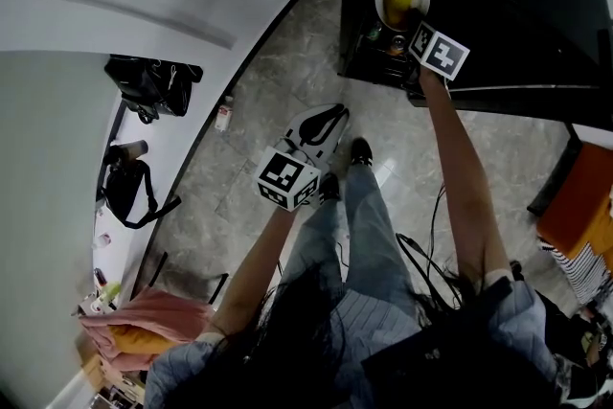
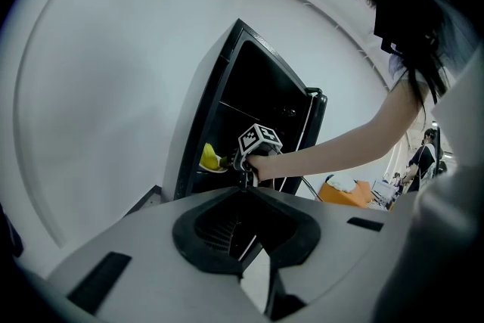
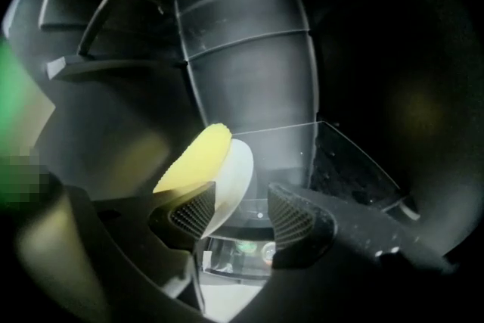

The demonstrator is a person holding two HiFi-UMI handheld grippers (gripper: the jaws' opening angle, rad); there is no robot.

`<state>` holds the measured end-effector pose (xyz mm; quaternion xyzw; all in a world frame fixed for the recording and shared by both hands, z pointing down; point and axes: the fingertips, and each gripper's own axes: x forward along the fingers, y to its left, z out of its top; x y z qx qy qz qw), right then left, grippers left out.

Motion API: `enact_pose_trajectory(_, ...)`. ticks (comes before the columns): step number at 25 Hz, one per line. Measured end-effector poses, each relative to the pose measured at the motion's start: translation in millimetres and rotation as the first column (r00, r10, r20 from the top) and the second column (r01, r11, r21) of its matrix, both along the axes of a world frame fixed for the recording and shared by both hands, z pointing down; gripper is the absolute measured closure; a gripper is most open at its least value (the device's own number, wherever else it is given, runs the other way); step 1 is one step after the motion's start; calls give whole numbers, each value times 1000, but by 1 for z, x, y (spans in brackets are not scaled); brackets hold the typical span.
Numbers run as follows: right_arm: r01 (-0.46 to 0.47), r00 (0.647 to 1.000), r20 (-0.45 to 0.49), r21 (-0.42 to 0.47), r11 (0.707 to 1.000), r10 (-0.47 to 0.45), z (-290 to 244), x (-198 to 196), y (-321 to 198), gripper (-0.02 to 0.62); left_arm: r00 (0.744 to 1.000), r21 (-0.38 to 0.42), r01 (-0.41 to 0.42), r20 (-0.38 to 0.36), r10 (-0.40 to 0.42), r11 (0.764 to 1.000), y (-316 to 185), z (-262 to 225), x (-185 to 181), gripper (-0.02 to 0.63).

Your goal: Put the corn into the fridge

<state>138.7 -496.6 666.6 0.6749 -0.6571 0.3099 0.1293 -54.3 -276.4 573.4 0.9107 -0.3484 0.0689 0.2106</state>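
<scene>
Corn [image 3: 195, 159] lay on a white plate [image 3: 236, 178] on a shelf [image 3: 340, 163] inside the dark fridge [image 1: 517, 5], near the shelf's front edge. The right gripper [image 3: 240, 212] stood wide open about the plate's rim, one pad just beside it and the other clear, gripping nothing. The left gripper [image 2: 243, 215] hung well apart from the fridge, its jaws together and empty.
</scene>
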Motion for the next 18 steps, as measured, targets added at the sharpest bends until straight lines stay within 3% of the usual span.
enact_pose_trajectory(9, 35, 999, 37, 75, 997, -38, -36, -1, 29, 387, 1000, 27, -19, 16, 18, 999, 6, -8, -5, 572)
enact_pose_trajectory(18, 155, 981, 94, 147, 977, -169, -89, -35, 88, 388, 998, 77, -69, 7, 68, 995, 17, -42, -2, 572)
